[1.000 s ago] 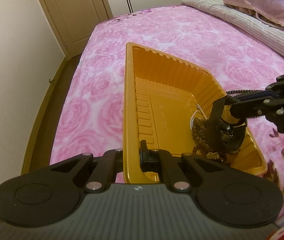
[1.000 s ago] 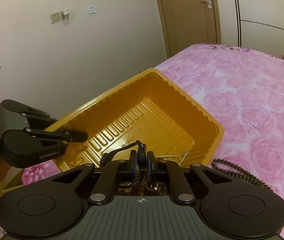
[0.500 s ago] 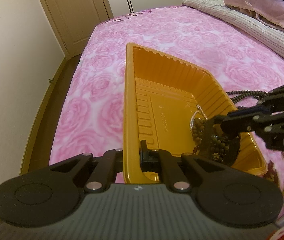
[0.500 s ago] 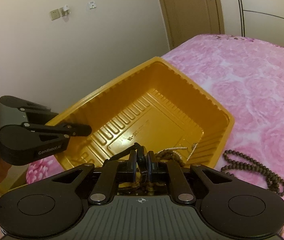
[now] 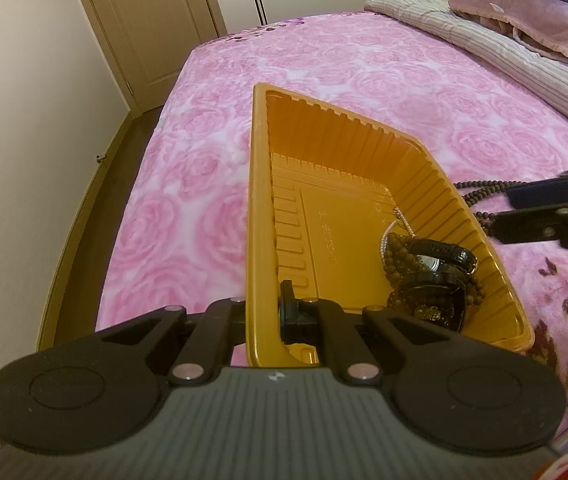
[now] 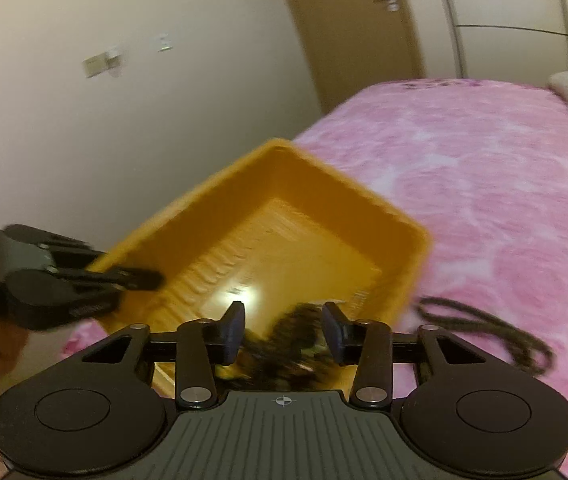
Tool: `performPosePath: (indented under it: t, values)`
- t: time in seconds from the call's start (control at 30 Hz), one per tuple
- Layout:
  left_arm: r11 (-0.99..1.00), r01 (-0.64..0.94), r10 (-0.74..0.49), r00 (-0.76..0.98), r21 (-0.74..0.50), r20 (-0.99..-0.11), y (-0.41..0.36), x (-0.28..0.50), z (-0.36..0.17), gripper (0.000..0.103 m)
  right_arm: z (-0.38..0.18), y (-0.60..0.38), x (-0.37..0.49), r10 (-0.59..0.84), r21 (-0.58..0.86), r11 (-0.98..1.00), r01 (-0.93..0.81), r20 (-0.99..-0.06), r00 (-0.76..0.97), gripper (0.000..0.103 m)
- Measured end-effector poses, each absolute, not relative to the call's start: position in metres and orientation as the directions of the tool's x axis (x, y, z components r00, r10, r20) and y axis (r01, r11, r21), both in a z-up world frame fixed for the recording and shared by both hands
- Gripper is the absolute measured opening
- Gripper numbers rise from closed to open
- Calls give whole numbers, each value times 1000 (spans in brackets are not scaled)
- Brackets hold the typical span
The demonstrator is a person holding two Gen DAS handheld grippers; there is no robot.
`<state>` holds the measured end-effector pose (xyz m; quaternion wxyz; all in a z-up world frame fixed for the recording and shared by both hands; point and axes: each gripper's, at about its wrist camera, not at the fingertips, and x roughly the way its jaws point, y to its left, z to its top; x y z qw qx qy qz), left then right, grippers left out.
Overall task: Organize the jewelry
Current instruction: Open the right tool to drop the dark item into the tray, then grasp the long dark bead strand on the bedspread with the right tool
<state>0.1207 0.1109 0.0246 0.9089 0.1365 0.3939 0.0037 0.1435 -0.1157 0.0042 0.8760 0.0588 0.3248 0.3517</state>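
2 grippers: left gripper [image 5: 271, 312] pinches the tray [image 5: 259, 216] rim; right gripper [image 6: 282, 330] jaws, just opening, stand spread above the watch [image 5: 440, 260].

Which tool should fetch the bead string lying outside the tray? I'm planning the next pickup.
Right. The right tool is open, holding nothing, with the bead string lying just beside it. The left tool is shut on the tray rim, steadying it.
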Motion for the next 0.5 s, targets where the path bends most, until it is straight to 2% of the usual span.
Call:
performPosePath:
  t: [0.13,0.3,0.5]
  values:
    - [963,100,115,690,251,-715,111,121,25,4,-11,-150,141,575,314,813,-491,-566,590,55]
    - [962,100,116,690,254,-714,110,120,25,4,-39,-195,141,451,282,891,-355,-633,629,56]
    - [961,100,120,690,257,-714,110,120,25,4,-56,-238,146,370,270,929,-252,-665,649,56]
